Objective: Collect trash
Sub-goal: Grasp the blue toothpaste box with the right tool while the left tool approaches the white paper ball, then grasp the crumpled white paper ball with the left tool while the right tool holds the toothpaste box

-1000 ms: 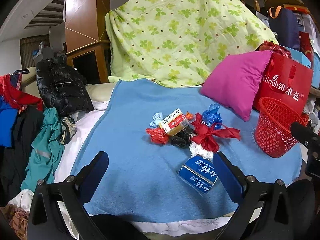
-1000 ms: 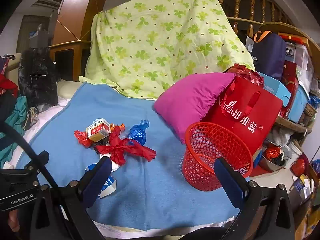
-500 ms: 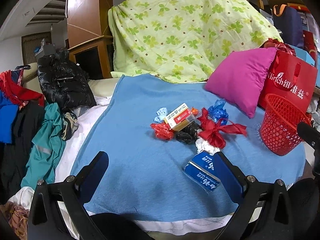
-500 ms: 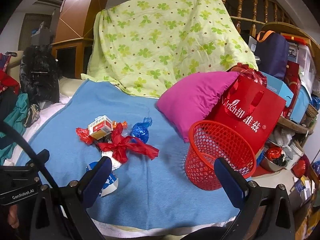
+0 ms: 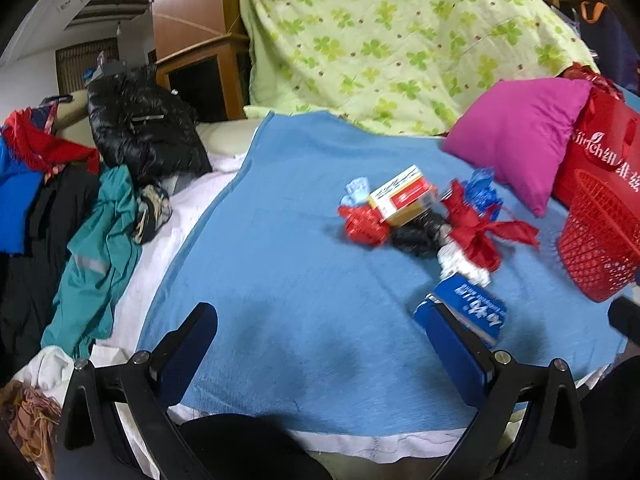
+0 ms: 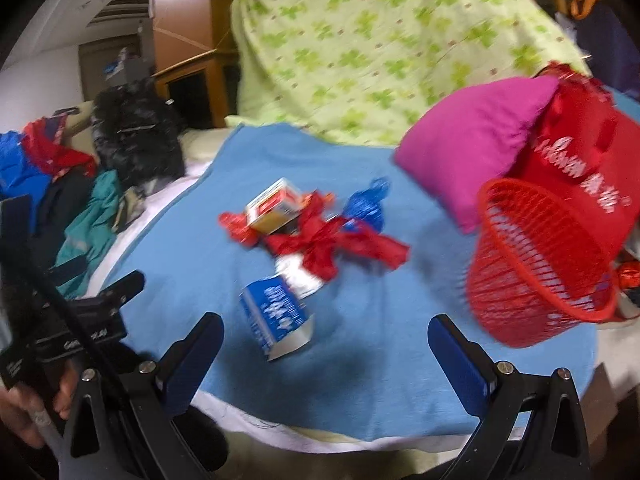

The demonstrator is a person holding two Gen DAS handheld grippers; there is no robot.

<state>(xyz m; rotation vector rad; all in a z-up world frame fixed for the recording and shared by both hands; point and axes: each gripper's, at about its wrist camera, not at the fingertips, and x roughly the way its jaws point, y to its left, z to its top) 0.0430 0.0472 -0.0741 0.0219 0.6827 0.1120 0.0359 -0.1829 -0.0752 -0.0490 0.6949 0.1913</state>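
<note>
A heap of trash lies on the blue blanket: a yellow-and-red carton, a red foil wrapper, a black crumpled wrapper, a red ribbon bow, a blue foil wrapper, white paper and a blue box nearest me. The red mesh basket stands at the right. My left gripper is open over bare blanket, left of the blue box. My right gripper is open, just short of the blue box.
A pink pillow and a red paper bag sit behind the basket. A green clover quilt drapes the back. Clothes and a black jacket pile up at the left. A hand holds the left gripper's body.
Both views have swung left and drawn nearer the trash heap. The right view is blurred by motion, and the basket now sits at its right edge.
</note>
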